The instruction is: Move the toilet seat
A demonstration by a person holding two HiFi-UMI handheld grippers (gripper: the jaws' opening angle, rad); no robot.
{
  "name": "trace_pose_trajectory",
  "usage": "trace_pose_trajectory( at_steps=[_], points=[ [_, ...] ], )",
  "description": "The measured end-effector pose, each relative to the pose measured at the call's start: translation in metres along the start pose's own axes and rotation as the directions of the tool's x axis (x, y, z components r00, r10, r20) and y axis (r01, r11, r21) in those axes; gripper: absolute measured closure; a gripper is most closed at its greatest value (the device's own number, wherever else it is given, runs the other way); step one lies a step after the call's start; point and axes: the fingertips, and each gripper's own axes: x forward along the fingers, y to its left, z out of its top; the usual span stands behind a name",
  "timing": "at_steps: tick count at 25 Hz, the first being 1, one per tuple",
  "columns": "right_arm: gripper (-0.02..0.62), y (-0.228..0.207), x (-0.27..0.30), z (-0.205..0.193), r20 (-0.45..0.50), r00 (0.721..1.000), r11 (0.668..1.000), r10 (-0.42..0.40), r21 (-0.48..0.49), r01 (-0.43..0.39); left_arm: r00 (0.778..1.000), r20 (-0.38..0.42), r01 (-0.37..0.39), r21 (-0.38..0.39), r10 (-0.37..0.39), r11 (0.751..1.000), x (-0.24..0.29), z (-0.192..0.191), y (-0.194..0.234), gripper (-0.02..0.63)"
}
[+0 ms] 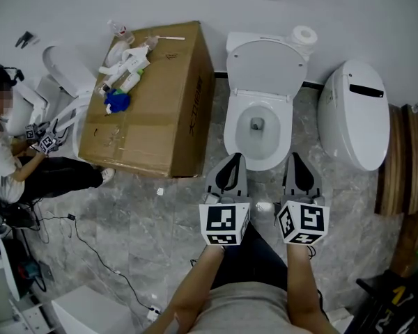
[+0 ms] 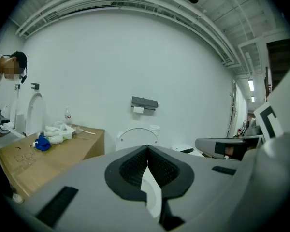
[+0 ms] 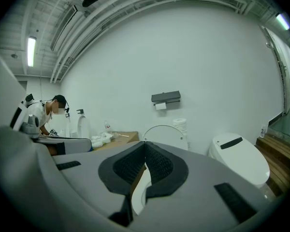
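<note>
Head view steeply down, both gripper views low, forward, sharing toilet [image 1: 231, 131]

**Bright, flat light up top, heavy fisheye on the gripper cams**

Head view is evenly lit and pretty sharp. There are only soft shadows on the grey floor [image 1: 153, 221], and the lower corners go dim. Both gripper views bend hard at the edges, with black corners and curving ceiling lines. Light comes from overhead: a ceiling tube [image 3: 31, 51] is blown out in the right gripper view, and a strip light [image 2: 251, 85] glows at the right of the left one. The white wall [image 2: 135, 57] looks flat, no glare.
</note>
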Motion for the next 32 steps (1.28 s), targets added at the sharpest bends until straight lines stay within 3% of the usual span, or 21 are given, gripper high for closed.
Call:
trace_pose_trajectory(
  at_steps=[32],
  points=[
    [0.578,-0.026,0.134,-0.012,-0.123,0.988,0.994,-0.096,0.033,0.101,0.989,-0.131,0.067,-0.037,-0.071,0.997,0.137,-0.008,0.064,0.592]
  ],
)
